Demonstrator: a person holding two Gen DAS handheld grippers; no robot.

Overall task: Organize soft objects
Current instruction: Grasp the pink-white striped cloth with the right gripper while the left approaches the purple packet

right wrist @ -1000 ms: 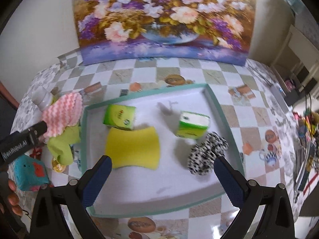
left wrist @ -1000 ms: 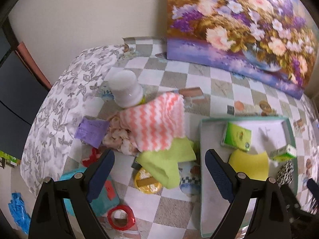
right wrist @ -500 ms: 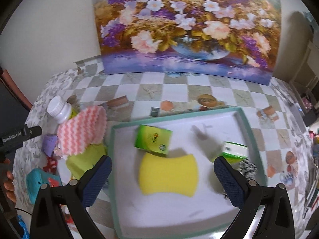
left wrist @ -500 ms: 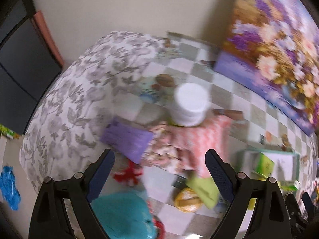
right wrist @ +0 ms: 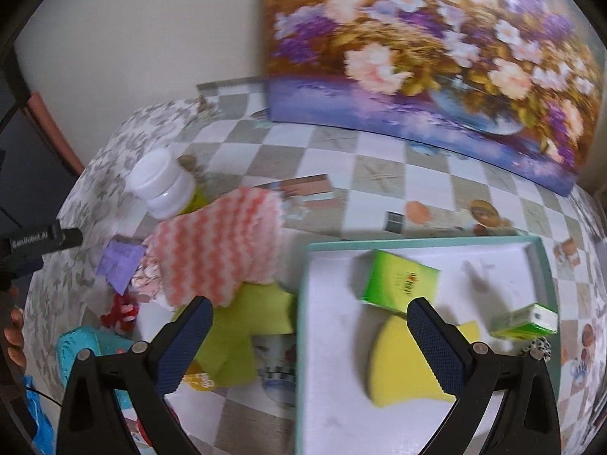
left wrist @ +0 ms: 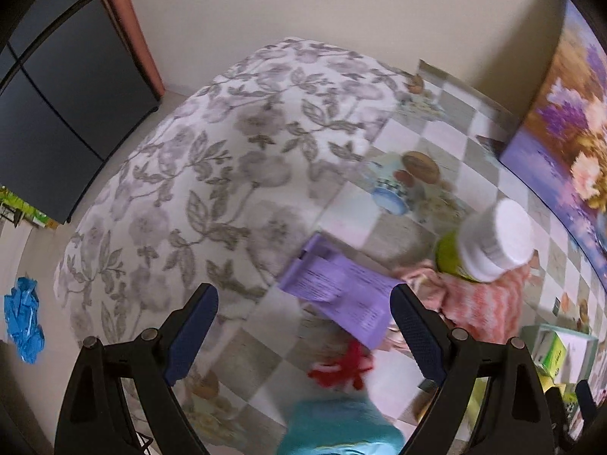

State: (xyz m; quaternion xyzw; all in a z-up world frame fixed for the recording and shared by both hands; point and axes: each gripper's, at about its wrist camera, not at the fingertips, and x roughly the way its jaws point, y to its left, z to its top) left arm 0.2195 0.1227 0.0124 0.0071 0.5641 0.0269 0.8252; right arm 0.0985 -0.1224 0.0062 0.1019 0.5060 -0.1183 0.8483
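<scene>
Soft things piled on the worktop left of the tray, both grippers hovering empty.

The pink-and-white zigzag cloth (right wrist: 220, 250) lies draped over the pile, its long axis running from near left to far right in the right wrist view, one end against a white-capped bottle (right wrist: 161, 184) and the near end over a lime-green cloth (right wrist: 250, 326). A purple leaflet (left wrist: 337, 292), a red knitted piece (left wrist: 341, 369) and a turquoise soft toy (left wrist: 337, 428) sit just beside it. The teal-rimmed tray (right wrist: 301, 341) holds a yellow sponge (right wrist: 398, 364) and two green boxes. The left gripper (left wrist: 303, 335) tilts steeply down above leaflet and red piece, jaws wide apart, gripping nothing. The right gripper (right wrist: 309, 345) angles down over the tray's left edge, jaws likewise spread and empty.
</scene>
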